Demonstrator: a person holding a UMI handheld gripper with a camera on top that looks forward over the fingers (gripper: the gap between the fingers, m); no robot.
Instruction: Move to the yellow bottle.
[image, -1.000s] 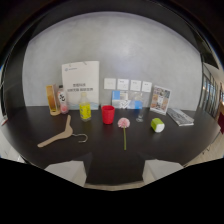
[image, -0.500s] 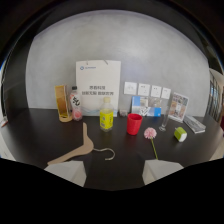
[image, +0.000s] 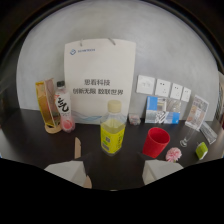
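The yellow bottle (image: 112, 134) stands upright on the dark table (image: 30, 145), with a pale cap and yellow liquid inside. It is just ahead of my gripper (image: 115, 166), roughly centred on the gap between the two pale fingers (image: 67, 171). The fingers are open and hold nothing. A white paper bag (image: 100, 75) with printed text stands right behind the bottle.
A red cup (image: 156, 142) is close on the bottle's right, then a pink flower (image: 173, 154), a glass (image: 189, 134) and a green item (image: 201, 150). On the left stand an amber container (image: 46, 107) and a small bottle (image: 62, 107). A wooden hanger (image: 77, 147) lies by the left finger.
The view has closed in on the table and swung left. The yellow bottle has grown larger and shifted from left of centre to straight ahead of the fingers.
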